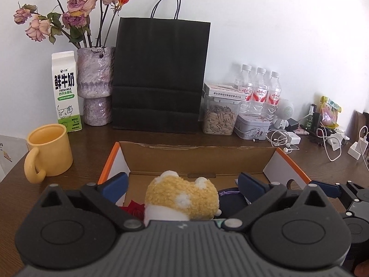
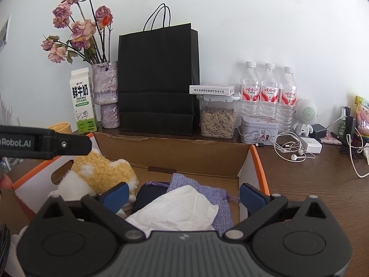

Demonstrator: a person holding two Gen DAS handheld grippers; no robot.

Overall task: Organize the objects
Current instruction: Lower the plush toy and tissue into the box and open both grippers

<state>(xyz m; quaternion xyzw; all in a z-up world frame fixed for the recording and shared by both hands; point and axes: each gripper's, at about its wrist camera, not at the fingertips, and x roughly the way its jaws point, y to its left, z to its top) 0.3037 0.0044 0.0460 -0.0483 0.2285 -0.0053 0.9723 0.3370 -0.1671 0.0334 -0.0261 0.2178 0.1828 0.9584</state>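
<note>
Left wrist view: the left gripper (image 1: pixel 183 182) hangs over the open cardboard box (image 1: pixel 198 155), its blue-padded fingers (image 1: pixel 115 183) spread wide apart with nothing clamped between them. Directly under the gap lies the plush toy (image 1: pixel 182 198), yellow and white, resting inside the box; a red item (image 1: pixel 133 207) shows at its 9 o'clock and a dark pouch (image 1: pixel 228 198) at its 3 o'clock. On the wooden table (image 1: pixel 92 136), a yellow mug (image 1: pixel 47 152) stands at the box's 10 o'clock, a milk carton (image 1: pixel 65 91) and a vase of dried roses (image 1: pixel 95 85) further back, and a black paper bag (image 1: pixel 159 73) at 12 o'clock. A jar of seeds (image 1: pixel 219 117), a tin (image 1: pixel 252 125) and three water bottles (image 1: pixel 259 92) sit at 1 o'clock. In the right wrist view, the right gripper (image 2: pixel 183 195) also hovers above the box, fingers (image 2: pixel 252 196) held wide apart and gripping nothing. Below it lie a white tissue (image 2: pixel 180 210) on a lilac drawstring pouch (image 2: pixel 203 191), with the plush toy at 10 o'clock against the box's left wall. White earphones (image 2: pixel 289 149) lie on the table at 2 o'clock.
</note>
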